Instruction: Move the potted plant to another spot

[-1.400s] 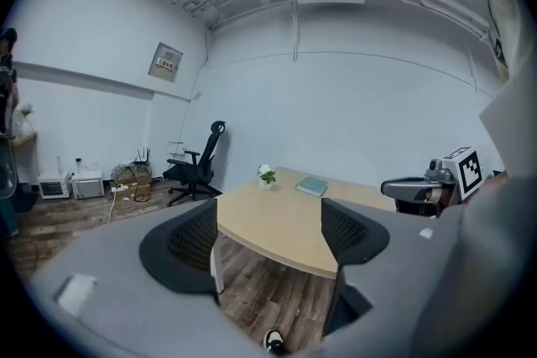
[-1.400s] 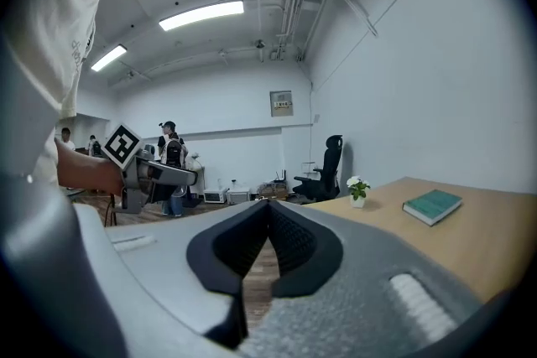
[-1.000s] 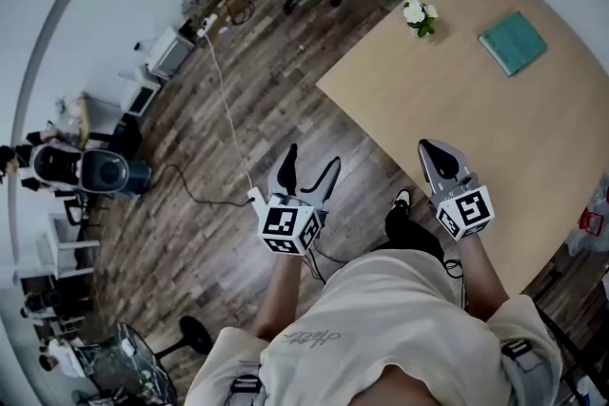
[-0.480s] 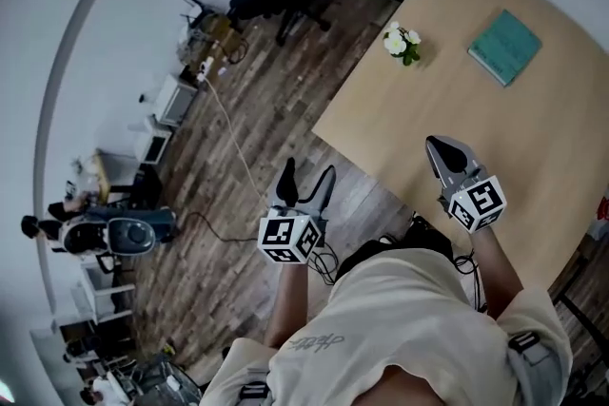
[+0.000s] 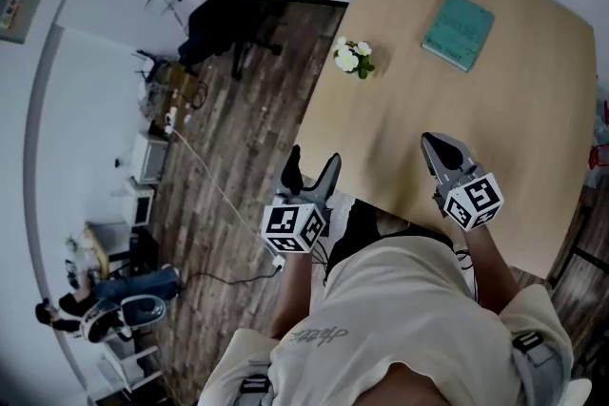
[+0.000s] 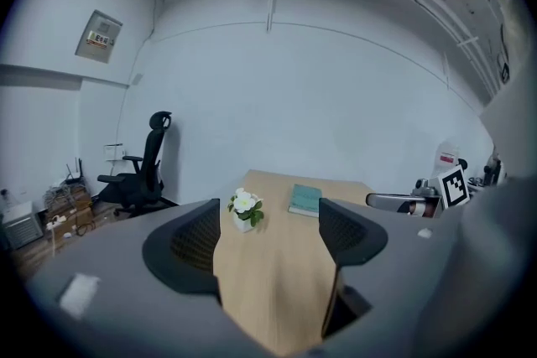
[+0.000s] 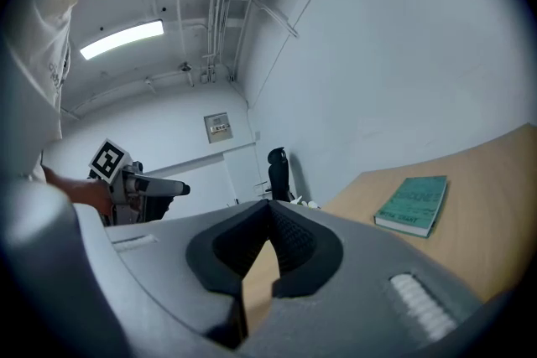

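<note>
The potted plant (image 5: 353,58), white flowers in a small white pot, stands near the left edge of the wooden table (image 5: 514,128). In the left gripper view the potted plant (image 6: 245,210) sits upright, well ahead between the jaws. My left gripper (image 5: 313,159) hovers at the table's near left edge, far short of the plant. Its jaws stand wide and are closing a little, with nothing between them (image 6: 268,241). My right gripper (image 5: 435,145) is over the near part of the table, its tips together and empty (image 7: 268,210).
A teal book (image 5: 458,18) lies on the far side of the table, right of the plant. A black office chair (image 5: 214,5) stands on the wood floor beyond the table's left edge. A white cable (image 5: 205,171) runs across the floor. Shelves and equipment line the left wall.
The table has drawn nearer and shifted left in the head view. My left gripper went from over the floor to the table's edge; my right one is further over the tabletop.
</note>
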The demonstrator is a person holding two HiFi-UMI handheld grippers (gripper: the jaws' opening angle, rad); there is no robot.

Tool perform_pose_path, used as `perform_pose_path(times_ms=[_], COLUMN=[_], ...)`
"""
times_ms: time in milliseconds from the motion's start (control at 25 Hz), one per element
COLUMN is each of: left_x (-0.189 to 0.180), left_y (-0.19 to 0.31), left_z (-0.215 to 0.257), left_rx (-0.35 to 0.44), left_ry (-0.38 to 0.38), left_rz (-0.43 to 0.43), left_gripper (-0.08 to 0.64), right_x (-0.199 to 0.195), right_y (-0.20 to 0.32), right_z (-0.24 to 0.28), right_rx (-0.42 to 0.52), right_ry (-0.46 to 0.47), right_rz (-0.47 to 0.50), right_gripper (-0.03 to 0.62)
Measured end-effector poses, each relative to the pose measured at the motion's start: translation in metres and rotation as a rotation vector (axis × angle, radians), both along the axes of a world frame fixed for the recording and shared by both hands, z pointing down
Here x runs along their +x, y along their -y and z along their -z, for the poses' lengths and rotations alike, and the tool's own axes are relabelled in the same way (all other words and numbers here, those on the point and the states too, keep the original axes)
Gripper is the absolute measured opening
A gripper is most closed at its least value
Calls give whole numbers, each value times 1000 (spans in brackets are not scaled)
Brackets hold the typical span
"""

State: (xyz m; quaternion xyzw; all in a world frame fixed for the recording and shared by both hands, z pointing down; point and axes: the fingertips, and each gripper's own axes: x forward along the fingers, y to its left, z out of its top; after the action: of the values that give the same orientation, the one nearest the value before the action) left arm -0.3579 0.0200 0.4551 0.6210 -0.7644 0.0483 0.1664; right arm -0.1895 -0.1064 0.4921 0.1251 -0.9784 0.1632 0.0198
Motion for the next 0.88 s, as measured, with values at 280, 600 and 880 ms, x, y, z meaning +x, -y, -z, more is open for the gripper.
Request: perform_pose_path(times_ms=[280, 600, 880], left_x=[-25, -58, -80], left_y=[65, 111, 137], left_z=[-5, -41, -66], left_rx=[6, -50, -74], left_ry=[-3, 52, 43], left_rz=[-219, -409, -503], left_gripper=[373, 368, 368], right_x=[-15, -28, -33], right_y=[24, 28, 32], right_z=[23, 30, 38], right_rx=[66, 72, 96], right_ry=[-31, -62, -84], right_rz=[-165, -332, -458], right_gripper=[2, 3, 2])
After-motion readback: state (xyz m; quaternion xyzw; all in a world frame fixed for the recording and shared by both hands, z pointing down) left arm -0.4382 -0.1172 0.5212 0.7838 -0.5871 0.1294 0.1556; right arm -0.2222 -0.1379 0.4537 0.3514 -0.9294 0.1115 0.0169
